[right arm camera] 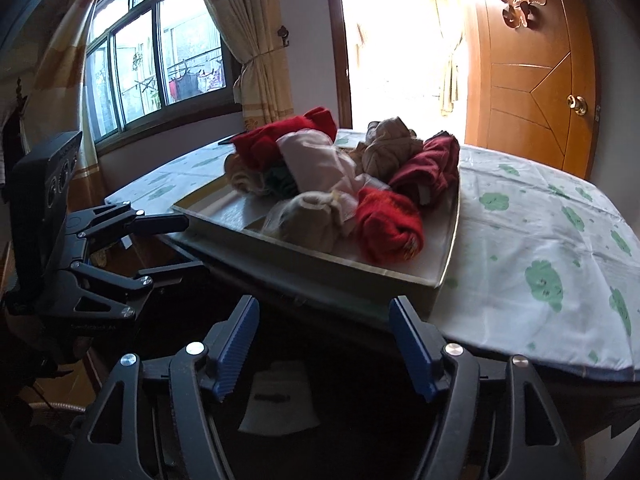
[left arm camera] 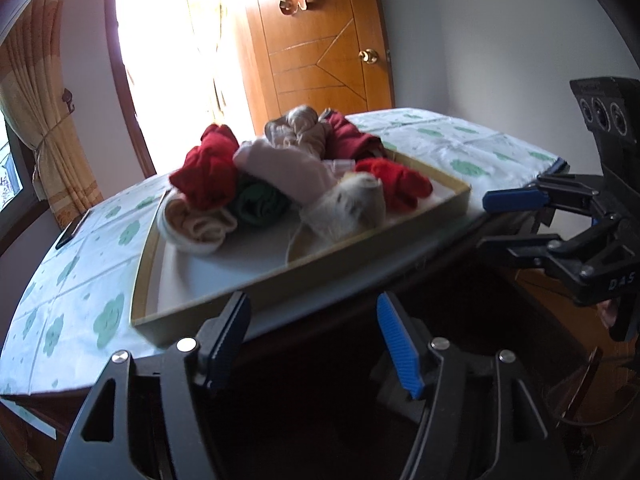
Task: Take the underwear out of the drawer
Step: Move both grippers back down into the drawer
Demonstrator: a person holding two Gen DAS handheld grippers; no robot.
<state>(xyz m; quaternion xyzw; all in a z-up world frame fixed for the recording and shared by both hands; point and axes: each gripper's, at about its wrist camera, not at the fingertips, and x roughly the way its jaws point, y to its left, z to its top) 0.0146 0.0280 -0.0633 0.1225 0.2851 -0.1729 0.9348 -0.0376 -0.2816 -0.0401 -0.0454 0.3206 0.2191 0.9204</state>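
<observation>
While both tools [left arm camera: 316, 340] gape, underwear [left arm camera: 280, 176] seemingly blurs.

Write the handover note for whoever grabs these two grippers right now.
Left gripper: open, holding nothing, just short of the tray's near edge.
Right gripper: open, holding nothing, beside the left one.
Tray sits on the flower-print cloth, with the rolled underwear piled in it: red, pink, beige, green.
Done: no piece is out yet.
Left: pick the pieces out of the tray.
</observation>
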